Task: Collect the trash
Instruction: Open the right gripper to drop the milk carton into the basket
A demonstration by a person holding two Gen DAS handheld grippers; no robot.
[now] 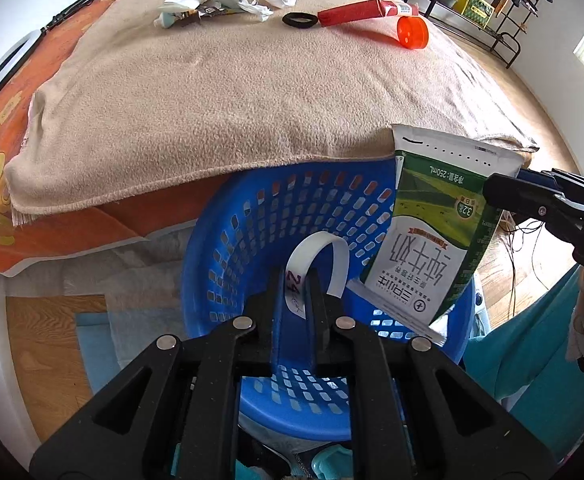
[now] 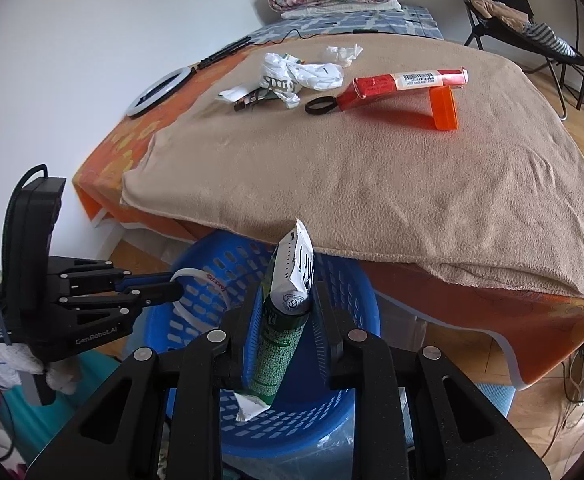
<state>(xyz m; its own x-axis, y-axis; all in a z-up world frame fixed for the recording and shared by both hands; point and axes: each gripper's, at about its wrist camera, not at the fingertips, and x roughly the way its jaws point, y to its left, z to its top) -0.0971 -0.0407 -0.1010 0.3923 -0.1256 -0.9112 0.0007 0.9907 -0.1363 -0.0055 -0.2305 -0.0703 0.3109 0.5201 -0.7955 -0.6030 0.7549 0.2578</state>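
Currently at drop-off: left gripper pinches a curled white strip and right gripper clamps a green milk carton, both held just above the blue basket; next, spread fingers to release inside

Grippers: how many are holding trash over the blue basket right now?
2. The left gripper is shut on a white paper strip above the basket; the right gripper holds a green milk pouch over it.
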